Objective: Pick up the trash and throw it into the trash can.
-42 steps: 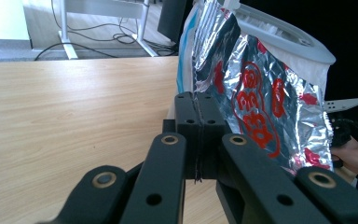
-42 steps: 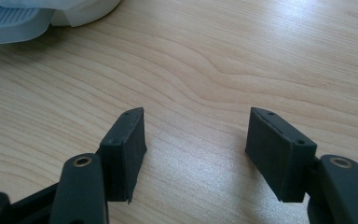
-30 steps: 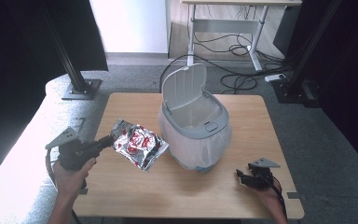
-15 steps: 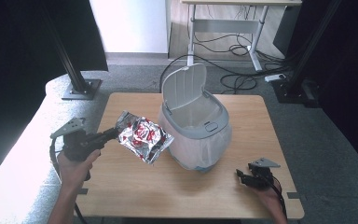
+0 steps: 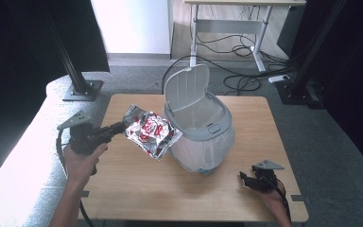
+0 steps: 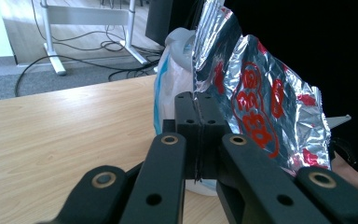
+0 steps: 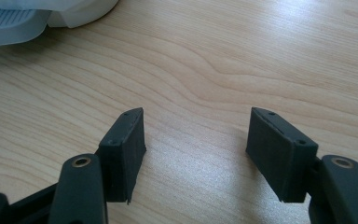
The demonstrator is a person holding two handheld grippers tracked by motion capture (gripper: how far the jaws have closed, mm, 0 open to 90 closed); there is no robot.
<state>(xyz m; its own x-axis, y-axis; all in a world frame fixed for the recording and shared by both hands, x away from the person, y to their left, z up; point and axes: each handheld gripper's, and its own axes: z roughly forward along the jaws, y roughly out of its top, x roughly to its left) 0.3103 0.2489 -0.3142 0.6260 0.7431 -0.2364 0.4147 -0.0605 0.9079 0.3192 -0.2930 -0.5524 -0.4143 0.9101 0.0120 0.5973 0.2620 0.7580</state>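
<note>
High view: the left gripper (image 5: 118,128) hangs above the worktop's (image 5: 137,189) left edge, its fingers pinching one edge of a crumpled silver foil bag (image 5: 150,133) printed in red. The bag is lifted clear of the worktop and slopes toward the bin (image 5: 203,137), its far end just beside the bin's rim; whether it touches the rim I cannot tell. The bin is grey with a white liner and stands near the middle of the worktop, with its lid (image 5: 185,89) tipped up and back toward the far edge. The right gripper (image 5: 246,179) rests low near the worktop's near right corner, well apart from the bin.

Left gripper view: the fingers (image 6: 186,116) are pressed together on the bag's (image 6: 261,112) thin sealed edge, and the foil rises above and to the right of them. Behind the fingers stands the liner-wrapped side of the bin (image 6: 165,93).

Right gripper view: the fingers (image 7: 121,149) are spread wide with bare wood grain between them, low over the worktop (image 7: 205,70). The liner's (image 7: 51,14) bottom fold lies at the top left.
</note>
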